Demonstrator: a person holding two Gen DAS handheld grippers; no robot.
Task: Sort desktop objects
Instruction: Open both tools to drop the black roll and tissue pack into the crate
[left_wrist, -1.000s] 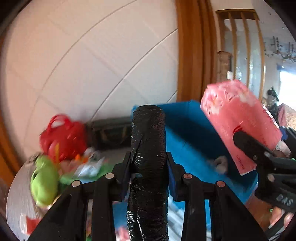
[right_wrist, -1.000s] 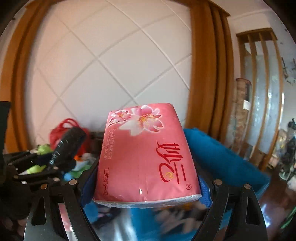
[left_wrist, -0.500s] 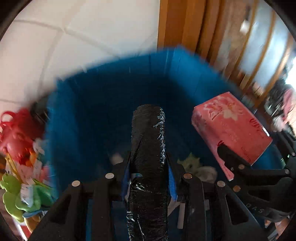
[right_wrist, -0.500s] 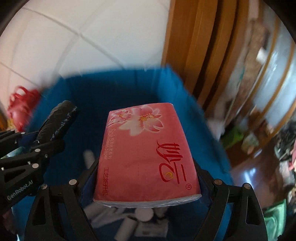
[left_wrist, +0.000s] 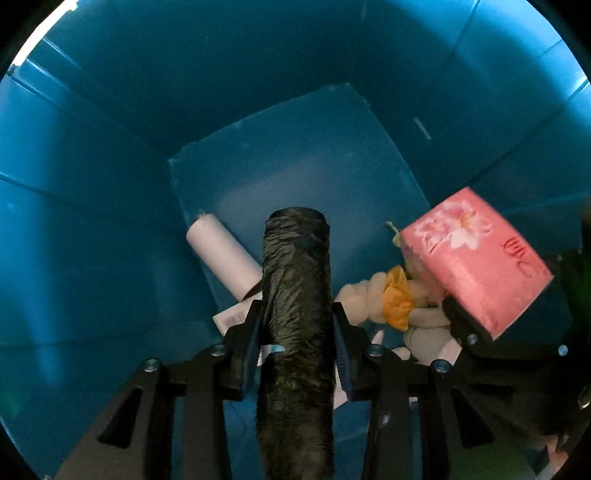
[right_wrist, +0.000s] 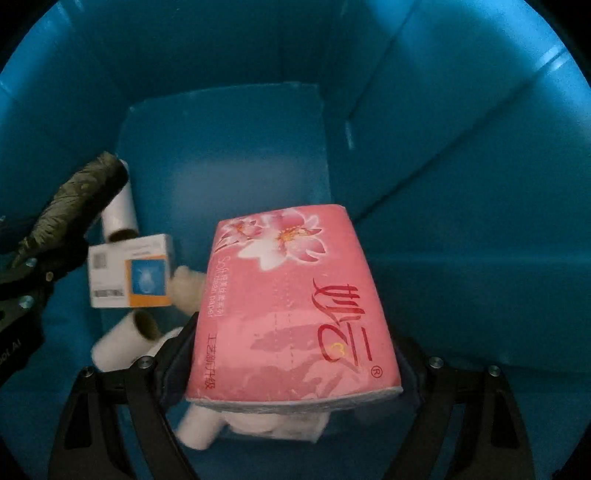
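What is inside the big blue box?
On the floor of the big blue plastic box lie white paper rolls, a small white-and-orange carton and a soft cream toy. The pink tissue pack hides whatever lies beneath it.

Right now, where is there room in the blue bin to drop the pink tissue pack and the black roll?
The blue plastic bin's bare floor is free along the far wall. The near end is crowded: white paper rolls, a small white and orange box, cream stuffed toy. The pink tissue pack and black plastic roll hang above that pile.
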